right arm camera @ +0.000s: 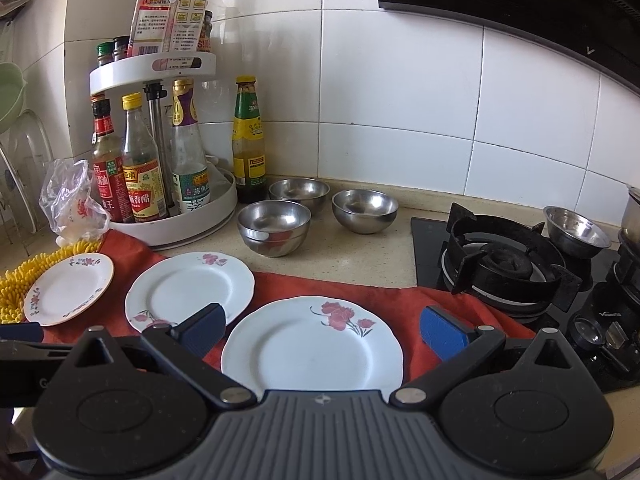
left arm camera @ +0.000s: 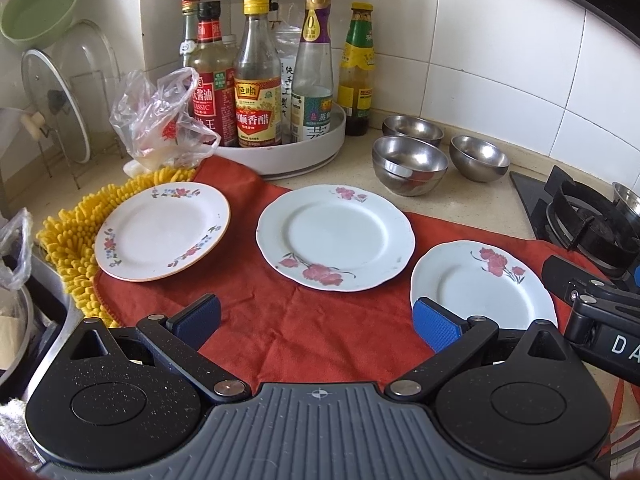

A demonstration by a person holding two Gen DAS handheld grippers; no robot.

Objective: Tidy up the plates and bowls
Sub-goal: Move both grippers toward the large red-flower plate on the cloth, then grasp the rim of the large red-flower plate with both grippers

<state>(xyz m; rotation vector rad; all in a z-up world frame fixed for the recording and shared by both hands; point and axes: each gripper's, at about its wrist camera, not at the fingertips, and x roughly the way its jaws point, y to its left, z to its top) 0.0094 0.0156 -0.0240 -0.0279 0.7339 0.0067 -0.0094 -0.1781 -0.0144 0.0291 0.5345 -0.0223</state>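
Three flowered white plates lie apart on a red cloth [left arm camera: 288, 320]: a left plate [left arm camera: 162, 230] [right arm camera: 68, 288], a middle plate [left arm camera: 335, 236] [right arm camera: 190, 290] and a right plate [left arm camera: 482, 284] [right arm camera: 312, 346]. Three steel bowls [left arm camera: 408, 162] [right arm camera: 274, 224] stand behind them on the counter; the front one looks like two nested. My left gripper [left arm camera: 318, 326] is open above the cloth, in front of the middle plate. My right gripper [right arm camera: 322, 330] is open, its fingers either side of the right plate, holding nothing.
A white turntable rack [left arm camera: 296, 156] [right arm camera: 180, 224] of sauce bottles stands at the back. A plastic bag [left arm camera: 160, 120], a yellow mop cloth [left arm camera: 76, 232] and a glass lid [left arm camera: 52, 104] are at the left. A gas hob [right arm camera: 512, 268] with a small steel bowl [right arm camera: 576, 232] lies right.
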